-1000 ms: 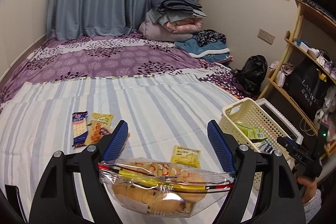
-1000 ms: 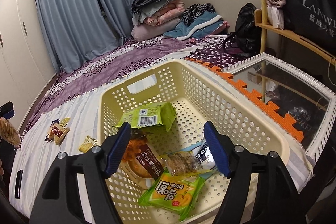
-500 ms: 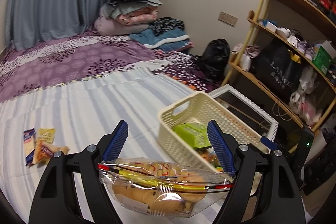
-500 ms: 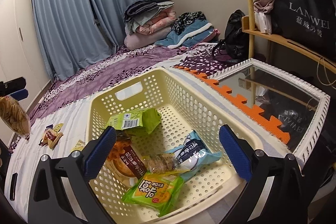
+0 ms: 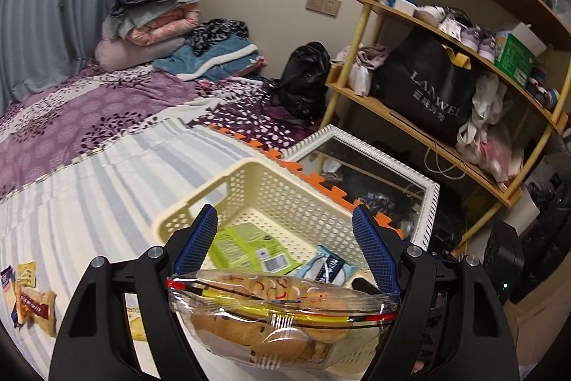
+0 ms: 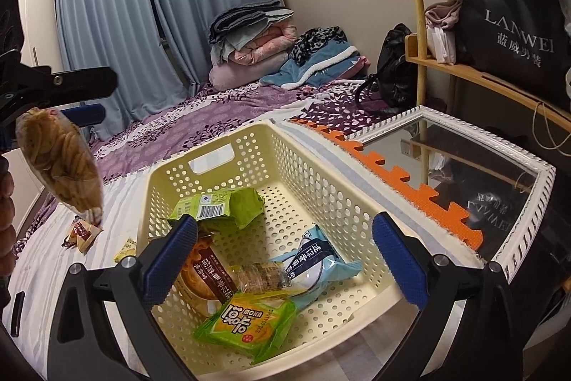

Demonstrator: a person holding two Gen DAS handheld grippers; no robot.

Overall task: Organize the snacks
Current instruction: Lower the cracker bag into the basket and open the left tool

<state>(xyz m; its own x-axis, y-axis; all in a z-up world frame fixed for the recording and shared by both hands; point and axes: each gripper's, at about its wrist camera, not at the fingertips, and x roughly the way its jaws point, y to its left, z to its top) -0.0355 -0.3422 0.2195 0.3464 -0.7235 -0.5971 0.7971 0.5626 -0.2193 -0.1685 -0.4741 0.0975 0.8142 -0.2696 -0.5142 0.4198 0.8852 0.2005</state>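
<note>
The left tongs (image 5: 283, 247) clamp a clear plastic bag of brown cookies (image 5: 278, 320) above the cream perforated plastic basket (image 6: 317, 166) for dropping in, while the right tongs (image 6: 283, 263) gape empty over it.

The cookie bag (image 5: 282, 320) between the left claw's (image 5: 285, 245) arms hides the basket's (image 5: 271, 181) near rim. Left of that claw, small packets (image 5: 26, 295) run off the edge, print too tiny to read.
</note>
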